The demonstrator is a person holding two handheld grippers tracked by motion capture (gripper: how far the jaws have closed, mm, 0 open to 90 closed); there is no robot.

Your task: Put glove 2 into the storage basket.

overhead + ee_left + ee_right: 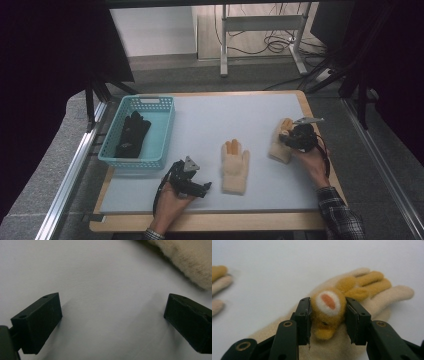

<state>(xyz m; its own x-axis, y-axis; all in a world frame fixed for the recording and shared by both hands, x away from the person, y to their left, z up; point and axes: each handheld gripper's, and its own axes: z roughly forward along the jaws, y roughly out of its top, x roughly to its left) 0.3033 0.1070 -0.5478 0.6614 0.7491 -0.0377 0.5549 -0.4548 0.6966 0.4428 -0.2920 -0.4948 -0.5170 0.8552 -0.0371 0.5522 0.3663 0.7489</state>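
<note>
A cream glove (278,148) with orange fingers lies at the right of the white mat (225,112). My right gripper (290,137) (328,305) is shut on the raised orange patch of that cream glove (387,297), with both pads pressed against its sides. A matching second glove (235,166) (218,282) lies flat mid-mat. My left gripper (202,187) (112,317) rests low on the mat just left of it, jaws wide open with nothing between them. The second glove's fuzzy edge (190,262) shows beyond the left jaws.
A teal basket (150,102) stands at the mat's left edge with a black glove (131,132) inside. The wooden table edge (210,222) runs along the front. Metal rails flank the table on both sides.
</note>
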